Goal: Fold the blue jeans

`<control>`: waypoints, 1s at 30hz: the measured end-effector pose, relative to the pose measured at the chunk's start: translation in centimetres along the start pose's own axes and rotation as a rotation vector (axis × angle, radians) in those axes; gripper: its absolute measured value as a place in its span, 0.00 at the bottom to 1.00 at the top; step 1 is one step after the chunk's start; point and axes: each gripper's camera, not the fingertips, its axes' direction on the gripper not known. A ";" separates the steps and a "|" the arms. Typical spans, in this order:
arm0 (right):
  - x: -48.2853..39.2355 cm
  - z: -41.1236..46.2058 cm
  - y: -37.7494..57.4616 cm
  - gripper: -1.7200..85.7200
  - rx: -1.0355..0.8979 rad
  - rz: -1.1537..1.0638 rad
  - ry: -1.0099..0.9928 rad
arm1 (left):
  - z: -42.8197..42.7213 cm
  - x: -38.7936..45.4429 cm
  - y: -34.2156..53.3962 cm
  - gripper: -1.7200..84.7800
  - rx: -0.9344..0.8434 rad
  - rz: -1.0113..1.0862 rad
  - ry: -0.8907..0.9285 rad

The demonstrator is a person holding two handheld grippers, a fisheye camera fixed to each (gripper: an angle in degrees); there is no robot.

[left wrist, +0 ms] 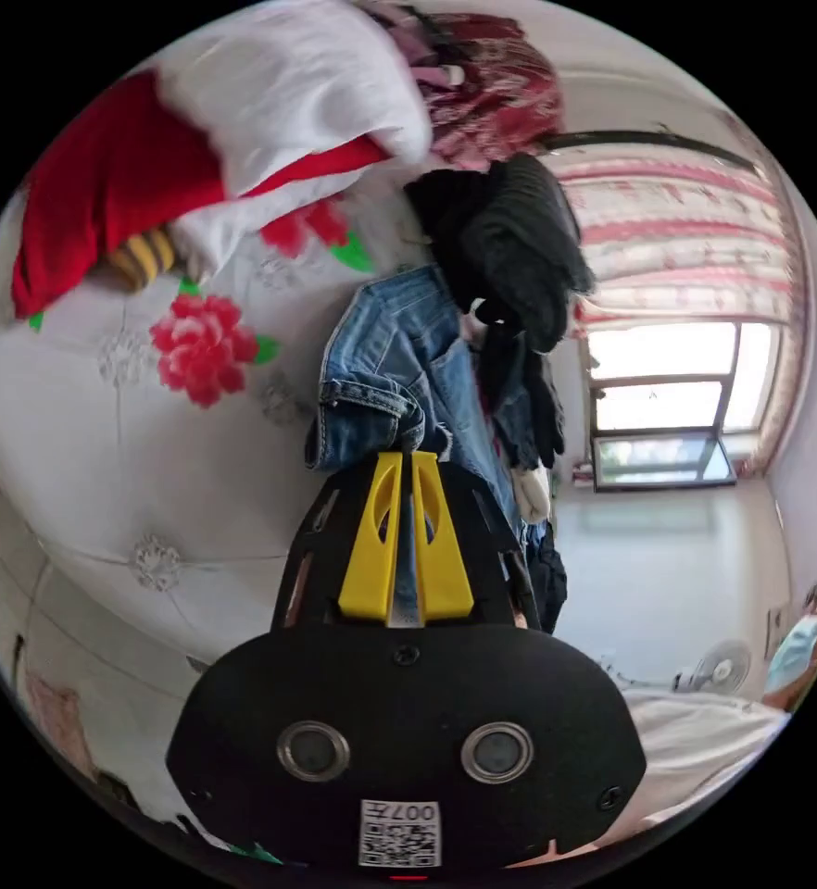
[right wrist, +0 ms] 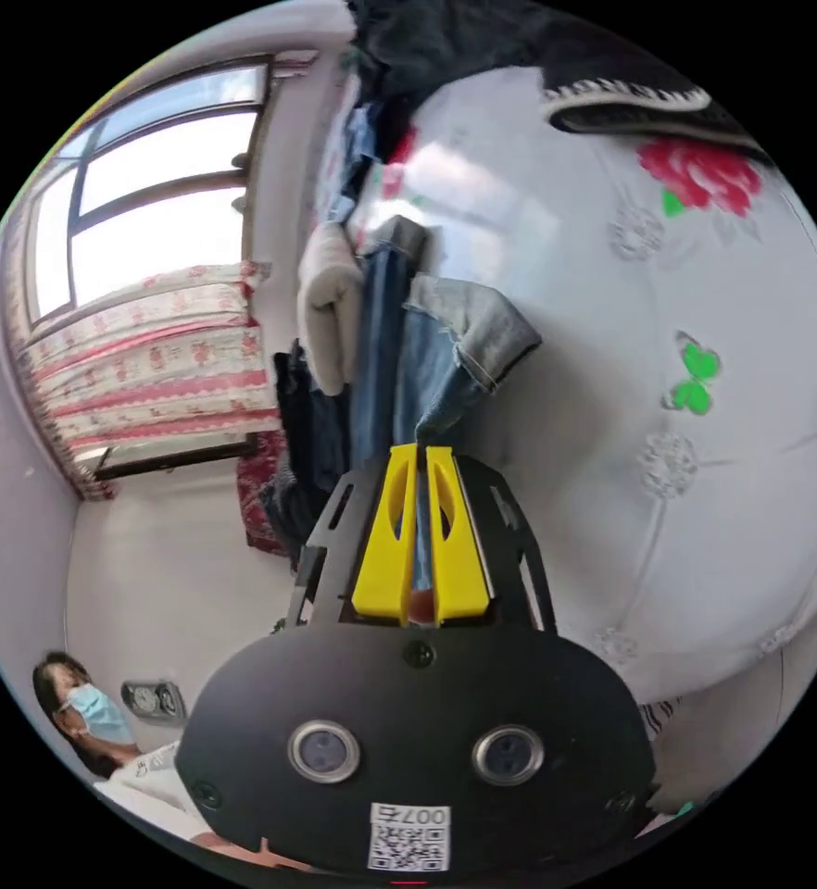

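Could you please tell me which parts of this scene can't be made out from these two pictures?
- Left gripper view: the far side of the blue jeans is covered by a black garment.
- Left gripper view: the left gripper hides the denim pinched between its jaws.
- Right gripper view: the right gripper hides the denim it clamps; the jeans run behind a white cloth.
- Both views: the bedspread is cut off by the picture edge.

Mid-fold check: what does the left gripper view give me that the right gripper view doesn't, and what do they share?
Left gripper view: the left gripper shut on the jeans at the waistband, plus a red and white garment and a black knit.

Right gripper view: the right gripper shut on a hem of the jeans, plus a cream cloth.

Both: the flowered bedspread, the curtained window, a masked person.
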 end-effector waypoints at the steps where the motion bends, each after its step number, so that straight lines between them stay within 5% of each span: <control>1: -2.1 -1.8 0.4 0.02 0.028 -0.065 -0.100 | -0.8 0.4 0.0 0.01 0.010 0.025 0.021; 7: -12.8 -13.3 4.2 0.02 0.117 -0.412 -0.475 | -8.3 3.6 0.9 0.01 0.069 0.188 0.244; 11: -16.9 -19.1 8.5 0.02 0.140 -0.612 -0.398 | -11.4 5.0 3.2 0.01 0.018 0.269 0.179; 15: -11.1 -19.2 10.5 0.02 0.090 -0.382 -0.223 | -10.2 0.7 6.4 0.01 -0.115 0.096 -0.025; 19: -5.3 -18.2 13.0 0.02 0.147 -0.188 -0.332 | -9.7 -0.8 8.5 0.01 -0.120 0.022 -0.014; 30: -11.6 -15.5 12.5 0.02 0.201 -0.350 -0.310 | -8.1 3.4 5.3 0.01 0.061 0.051 0.159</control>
